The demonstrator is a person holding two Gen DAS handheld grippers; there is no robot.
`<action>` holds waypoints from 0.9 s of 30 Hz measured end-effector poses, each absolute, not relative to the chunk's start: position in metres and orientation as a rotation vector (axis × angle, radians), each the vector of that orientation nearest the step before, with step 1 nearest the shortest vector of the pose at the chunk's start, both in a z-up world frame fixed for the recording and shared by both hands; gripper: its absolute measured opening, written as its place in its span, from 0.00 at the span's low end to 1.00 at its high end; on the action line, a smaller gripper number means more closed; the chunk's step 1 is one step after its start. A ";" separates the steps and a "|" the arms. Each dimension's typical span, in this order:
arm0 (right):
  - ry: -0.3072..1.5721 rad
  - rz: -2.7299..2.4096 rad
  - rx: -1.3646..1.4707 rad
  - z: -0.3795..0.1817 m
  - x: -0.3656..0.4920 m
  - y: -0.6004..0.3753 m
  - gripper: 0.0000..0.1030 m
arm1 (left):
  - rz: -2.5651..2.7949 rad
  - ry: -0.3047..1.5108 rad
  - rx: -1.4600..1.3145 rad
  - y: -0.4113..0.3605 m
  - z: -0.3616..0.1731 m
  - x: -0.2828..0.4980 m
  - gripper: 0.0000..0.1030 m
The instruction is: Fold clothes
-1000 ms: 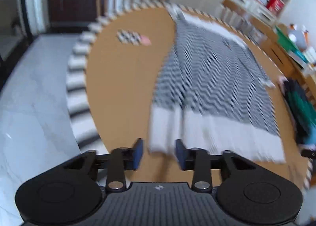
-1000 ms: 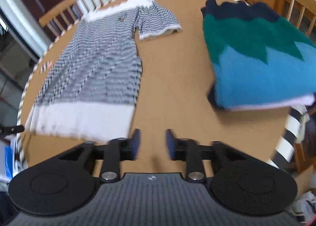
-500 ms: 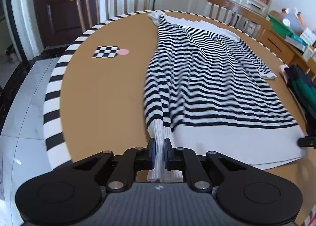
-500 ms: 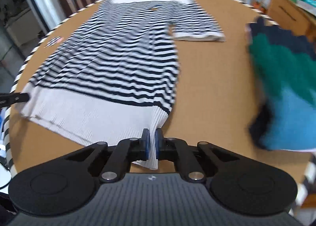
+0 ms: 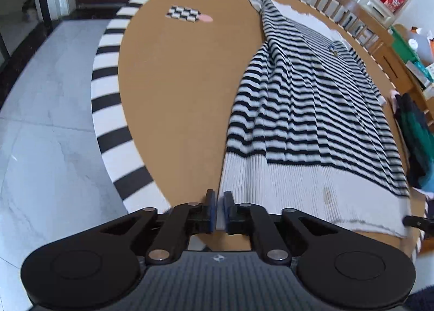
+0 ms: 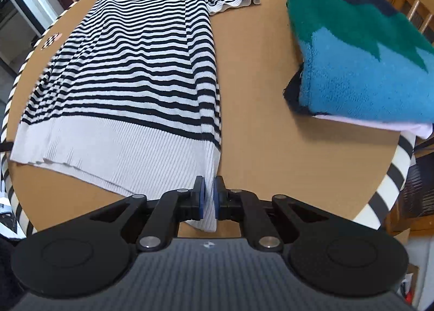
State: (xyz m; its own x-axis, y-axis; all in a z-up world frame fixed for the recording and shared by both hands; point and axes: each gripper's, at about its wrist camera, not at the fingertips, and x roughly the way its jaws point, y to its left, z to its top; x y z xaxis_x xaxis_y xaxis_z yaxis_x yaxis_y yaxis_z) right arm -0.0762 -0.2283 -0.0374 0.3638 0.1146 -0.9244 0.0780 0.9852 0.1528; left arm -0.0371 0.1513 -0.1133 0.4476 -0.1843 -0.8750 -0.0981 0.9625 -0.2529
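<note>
lying flat on a round brown table (image 6: 257, 88), a striped sweater (image 6: 130, 47) has its white hem pinched at both corners by the left gripper (image 5: 219, 212) and right gripper (image 6: 208, 199), beside a folded blue-green sweater (image 6: 360, 66).

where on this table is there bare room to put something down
Two bare patches. One is the brown strip between the striped sweater and the folded blue-green sweater, widening toward the near table edge. The other lies beyond the sweater's other side, bordered by the checkered marker and the striped rim. It is crowded around the folded pile at the table's edge.
</note>
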 end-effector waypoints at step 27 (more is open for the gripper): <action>1.003 0.162 0.135 -0.069 0.291 -0.326 0.03 | -0.075 0.839 -0.079 0.120 -0.109 0.347 0.61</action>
State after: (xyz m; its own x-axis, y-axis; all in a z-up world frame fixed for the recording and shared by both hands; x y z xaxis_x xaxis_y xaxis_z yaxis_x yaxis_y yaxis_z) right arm 0.2907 -0.3259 -0.0691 0.5274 0.1973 -0.8264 -0.0736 0.9796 0.1869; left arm 0.3470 0.1202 -0.1086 0.6659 -0.0975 -0.7396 0.0349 0.9944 -0.0997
